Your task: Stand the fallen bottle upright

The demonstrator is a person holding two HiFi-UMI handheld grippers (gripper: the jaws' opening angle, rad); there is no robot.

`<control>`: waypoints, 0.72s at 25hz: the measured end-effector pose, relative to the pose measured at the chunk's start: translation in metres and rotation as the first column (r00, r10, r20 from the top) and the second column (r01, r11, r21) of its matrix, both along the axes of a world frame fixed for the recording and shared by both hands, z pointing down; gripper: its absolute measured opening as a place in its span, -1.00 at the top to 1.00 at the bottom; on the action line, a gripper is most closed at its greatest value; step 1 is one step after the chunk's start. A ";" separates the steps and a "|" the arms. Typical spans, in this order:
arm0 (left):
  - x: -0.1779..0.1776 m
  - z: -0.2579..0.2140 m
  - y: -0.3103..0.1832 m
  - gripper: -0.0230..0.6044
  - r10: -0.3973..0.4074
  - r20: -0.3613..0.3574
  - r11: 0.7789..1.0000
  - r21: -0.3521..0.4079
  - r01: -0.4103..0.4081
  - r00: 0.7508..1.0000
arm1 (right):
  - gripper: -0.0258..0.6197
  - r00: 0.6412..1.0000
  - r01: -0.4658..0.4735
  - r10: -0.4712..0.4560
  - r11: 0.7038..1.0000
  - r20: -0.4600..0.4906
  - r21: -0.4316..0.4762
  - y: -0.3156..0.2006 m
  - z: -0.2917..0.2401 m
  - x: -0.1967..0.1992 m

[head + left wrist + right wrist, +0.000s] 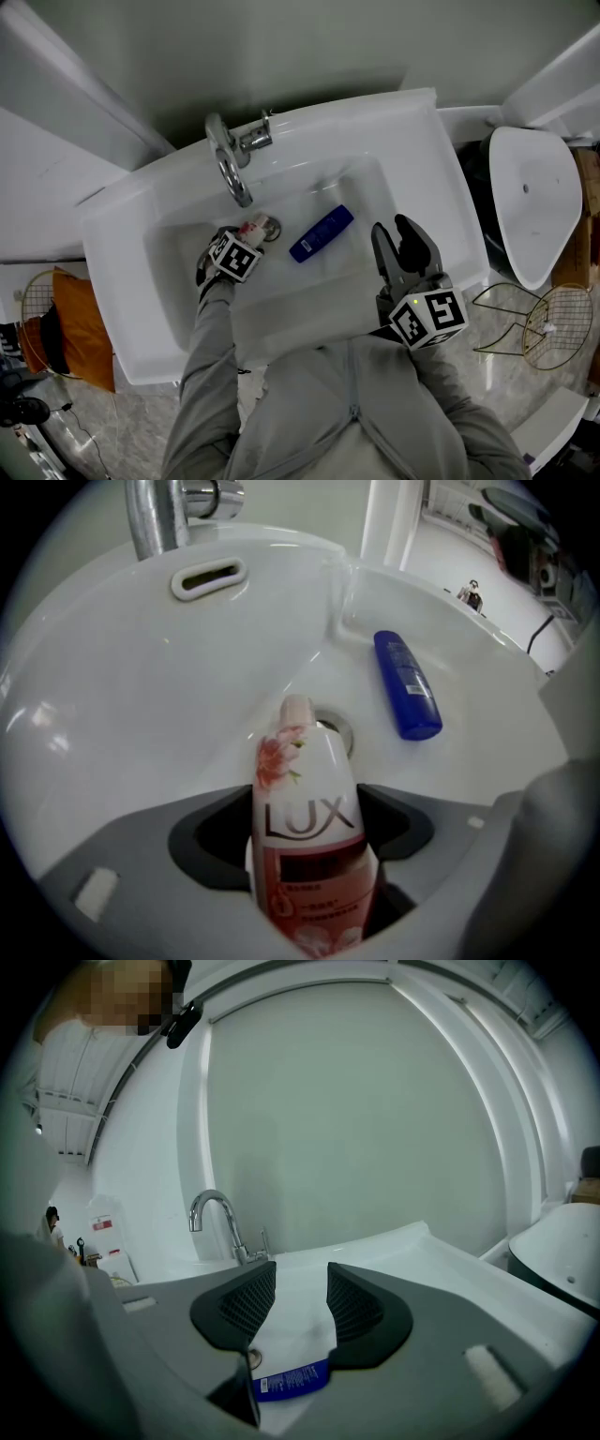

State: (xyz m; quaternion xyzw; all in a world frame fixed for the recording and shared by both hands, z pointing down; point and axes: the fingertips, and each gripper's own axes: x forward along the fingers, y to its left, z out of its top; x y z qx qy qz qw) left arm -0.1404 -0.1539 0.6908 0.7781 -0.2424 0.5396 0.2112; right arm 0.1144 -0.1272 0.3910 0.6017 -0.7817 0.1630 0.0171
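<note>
A pink-and-white Lux bottle [305, 817] sits between the jaws of my left gripper [305, 841], which is shut on its body. Its cap end points away from the gripper toward the drain [336, 731]. From the head view the left gripper [248, 234] reaches steeply down into the basin, and only a little of the pink bottle [255, 225] shows. A blue bottle [322, 233] lies on its side in the basin, also visible as the blue bottle [406, 683] right of the drain. My right gripper [396, 234] hovers over the basin's right part, jaws close together and empty.
The white sink [122, 234] has a chrome faucet [230, 159] at the back. A white toilet lid [530, 202] and a wire basket [553, 323] stand to the right. An orange object [80, 328] sits on the floor at left.
</note>
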 end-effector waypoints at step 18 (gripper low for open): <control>-0.035 -0.091 -0.023 -0.32 -0.328 -0.352 0.877 0.232 0.421 0.877 | 0.43 0.996 0.088 -0.088 0.996 -0.006 0.006 -0.007 -0.005 -0.028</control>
